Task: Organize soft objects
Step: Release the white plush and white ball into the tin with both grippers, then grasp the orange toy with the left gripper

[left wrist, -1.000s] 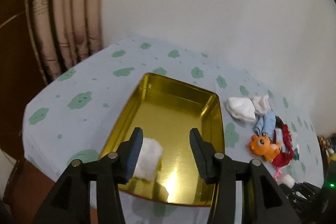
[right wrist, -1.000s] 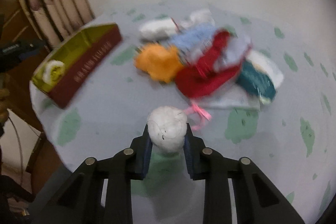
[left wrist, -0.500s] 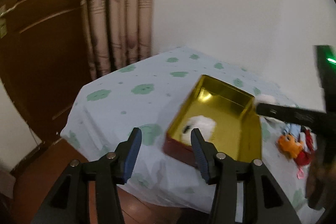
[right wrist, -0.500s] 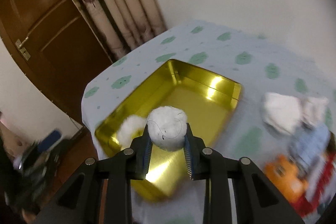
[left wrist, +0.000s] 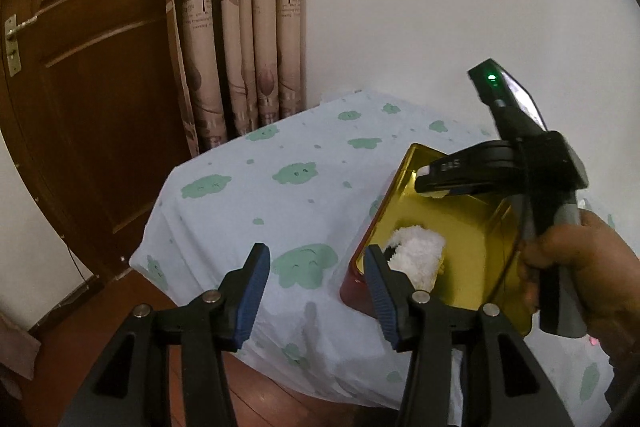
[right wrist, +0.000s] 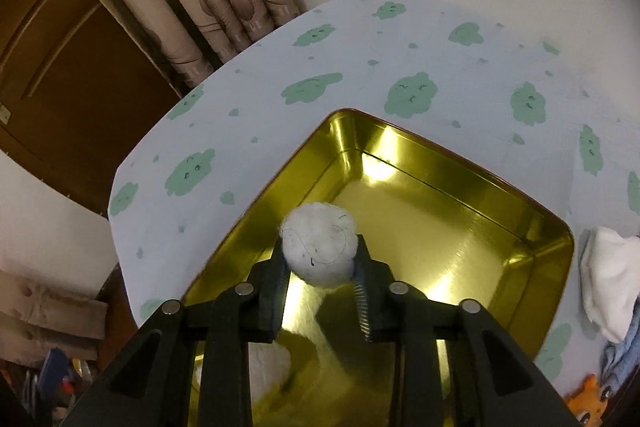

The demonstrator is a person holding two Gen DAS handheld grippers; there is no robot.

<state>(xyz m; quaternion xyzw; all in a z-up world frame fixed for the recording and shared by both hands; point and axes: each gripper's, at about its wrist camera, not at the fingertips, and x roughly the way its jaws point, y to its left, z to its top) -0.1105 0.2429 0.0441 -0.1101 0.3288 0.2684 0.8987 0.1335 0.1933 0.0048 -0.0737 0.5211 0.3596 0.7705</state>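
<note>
White plush ball [right wrist: 318, 243] hiding tin floor [right wrist: 440, 227]

The right hand-held gripper [right wrist: 319, 277] tilts down, jaws opening (something between them); the left [left wrist: 316, 293] gapes empty.

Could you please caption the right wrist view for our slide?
Right gripper, jaws opening, with a white fluffy ball between them over the gold tin.

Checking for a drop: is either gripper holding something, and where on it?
The right gripper, jaws opening, has the white fluffy ball between its pads, by the ball's two sides, over the gold tin. The left gripper holds nothing.
</note>
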